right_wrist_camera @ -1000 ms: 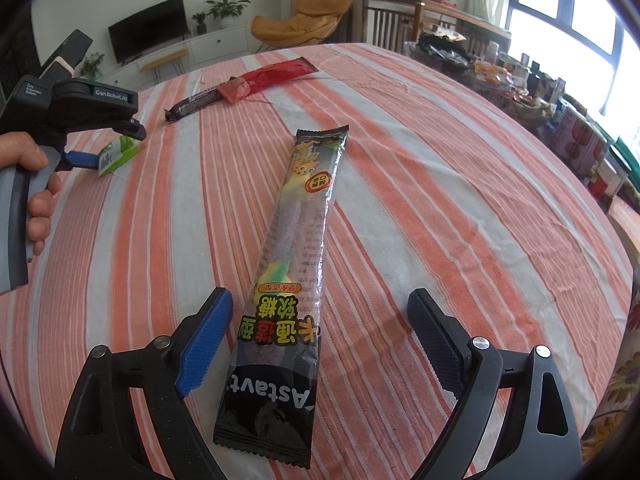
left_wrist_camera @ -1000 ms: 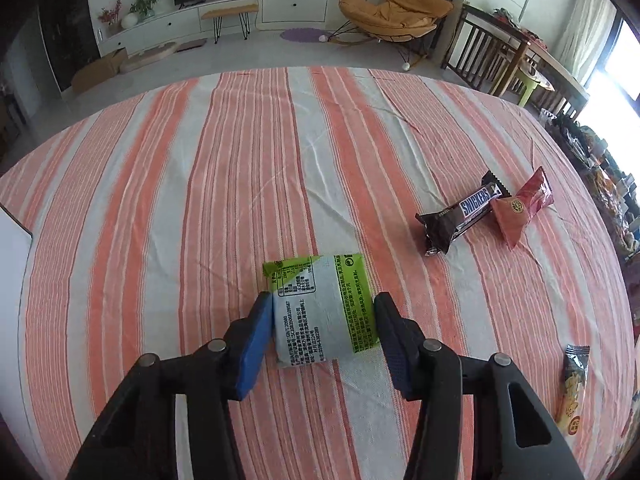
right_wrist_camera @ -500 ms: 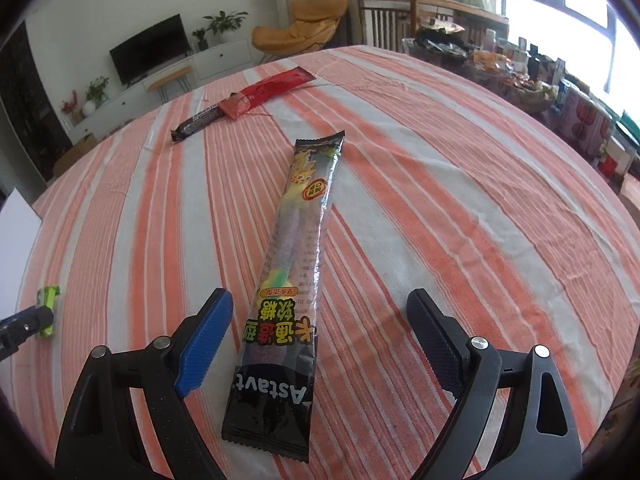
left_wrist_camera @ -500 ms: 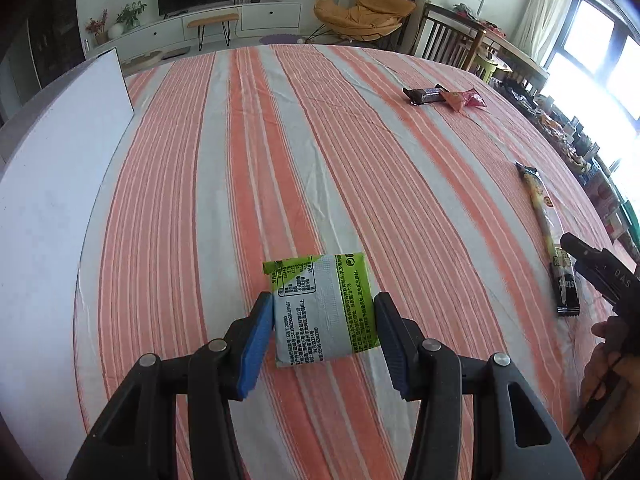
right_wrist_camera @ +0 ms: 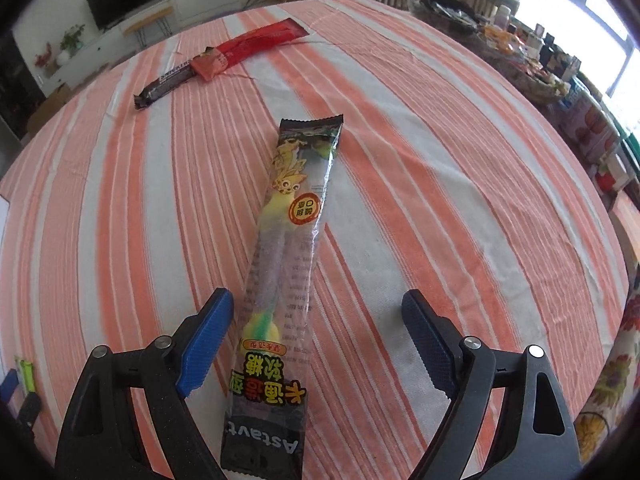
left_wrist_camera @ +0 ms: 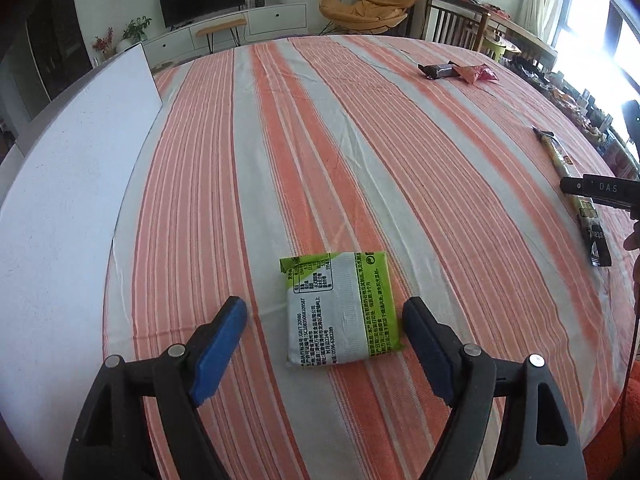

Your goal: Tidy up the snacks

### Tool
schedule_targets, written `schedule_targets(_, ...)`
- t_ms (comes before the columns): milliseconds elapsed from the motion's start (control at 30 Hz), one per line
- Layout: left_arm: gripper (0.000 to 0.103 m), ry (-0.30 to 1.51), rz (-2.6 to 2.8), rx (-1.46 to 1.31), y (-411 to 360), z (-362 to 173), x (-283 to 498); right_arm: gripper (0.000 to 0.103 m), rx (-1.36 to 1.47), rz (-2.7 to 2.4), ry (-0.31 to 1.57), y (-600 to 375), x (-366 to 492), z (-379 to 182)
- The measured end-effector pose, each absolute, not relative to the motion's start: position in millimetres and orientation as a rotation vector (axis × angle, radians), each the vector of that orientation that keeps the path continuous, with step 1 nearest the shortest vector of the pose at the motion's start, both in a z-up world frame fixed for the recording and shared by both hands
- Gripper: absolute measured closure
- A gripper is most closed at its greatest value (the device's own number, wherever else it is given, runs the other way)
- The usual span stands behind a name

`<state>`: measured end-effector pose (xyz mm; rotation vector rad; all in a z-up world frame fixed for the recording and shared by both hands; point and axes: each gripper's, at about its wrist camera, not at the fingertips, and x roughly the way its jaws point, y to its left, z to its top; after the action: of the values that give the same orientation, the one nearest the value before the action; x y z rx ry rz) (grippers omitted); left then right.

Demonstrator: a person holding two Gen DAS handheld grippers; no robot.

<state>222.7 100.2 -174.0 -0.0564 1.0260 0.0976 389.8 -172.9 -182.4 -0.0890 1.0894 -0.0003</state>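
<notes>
Left gripper (left_wrist_camera: 324,316) held with jaws spread apart, green-and-white snack packet (left_wrist_camera: 340,308) laid flat between them at lower centre, untouched, right gripper (right_wrist_camera: 318,312) likewise spread wide, long candy stick packet (right_wrist_camera: 284,280) lying between its fingers on the striped tablecloth (right_wrist_camera: 440,160)

Bright daylight — window (left_wrist_camera: 624,46) glare at right, fisheye-curved edges, sharp focus.

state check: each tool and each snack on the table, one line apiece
left tool: open, straddling the green packet, not touching it
right tool: open over the long candy stick
green packet: flat on cloth, released
long candy stick: flat, sealed
Snickers bar: flat, end under the red packet
</notes>
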Motion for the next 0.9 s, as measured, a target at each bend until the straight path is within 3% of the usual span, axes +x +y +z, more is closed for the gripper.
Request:
schedule_targets(67, 0.054, 0.99, 0.084, -0.059, 100, -171, 221, 0.082, -0.073, 0.027, 1.095, -172, 381, -176)
schedule_targets(167, 0.054, 0.986, 0.034, -0.156, 108, -168, 219, 0.092, 0.027, 0.054, 1.117, -186, 371, -170)
schedule_targets(333, 0.054, 0.889, -0.063, -0.334, 120, -133, 187, 0.094, 0.427, 0.25, 1.122, -227, 341, -153)
schedule_targets(533, 0.054, 0.786, -0.17, -0.458, 129, -83, 140, 0.095, 0.665, 0.461, 1.121, -214, 313, -138)
schedule_targets(733, 0.054, 0.655, -0.177, -0.544, 168, -24, 85, 0.095, 0.858, 0.718, 1.112, -155, 297, -109)
schedule_targets(900, 0.054, 0.545, -0.024, -0.564, 235, 16, 35, 0.095, 0.887, 0.99, 1.094, -58, 280, -54)
